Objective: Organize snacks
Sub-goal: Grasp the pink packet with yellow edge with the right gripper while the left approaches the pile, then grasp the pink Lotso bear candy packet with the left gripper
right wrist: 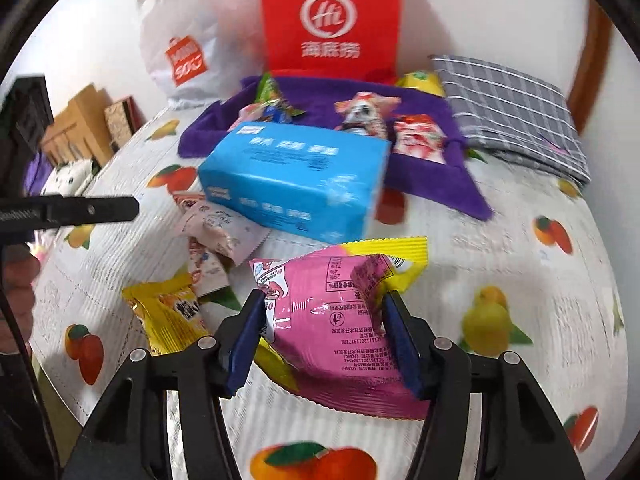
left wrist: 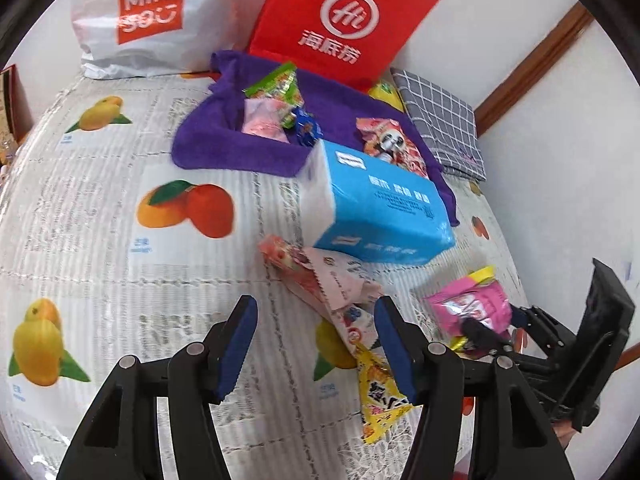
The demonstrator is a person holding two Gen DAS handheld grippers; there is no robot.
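The blue tissue pack (right wrist: 296, 184) serves as the landmark; it lies on the fruit-printed cloth (left wrist: 100, 208) covering the bench, with its far end resting against the purple towel (left wrist: 236, 148); behind the pack, on that towel, sit a green snack packet (left wrist: 280, 84), a pale pink packet (left wrist: 264, 120) and a panda-printed packet (left wrist: 390, 142); farther behind stand a red bag (left wrist: 340, 20) and a white shopping bag (left wrist: 148, 16), with a folded grey checked cloth (right wrist: 512, 108) off to the pack's right; in front of the pack, nearer the cameras, lies a loose cluster of snacks: a pale pink-and-white wrapper (left wrist: 320, 280) touching the pack's near corner, and a yellow packet (right wrist: 168, 316) just beyond it; the right tool (right wrist: 322, 340) is in front of the pack with both blue pads pressed on a pink snack packet (right wrist: 328, 320) with yellow edges, the wrapper creased between them, its lower end seeming to rest on the cloth; the left tool (left wrist: 316, 348) hovers in front of the pack over the yellow packet's edge, its jaws about half apart with nothing gripped; one blue pad stands in front of that packet, but whether it touches I cannot tell
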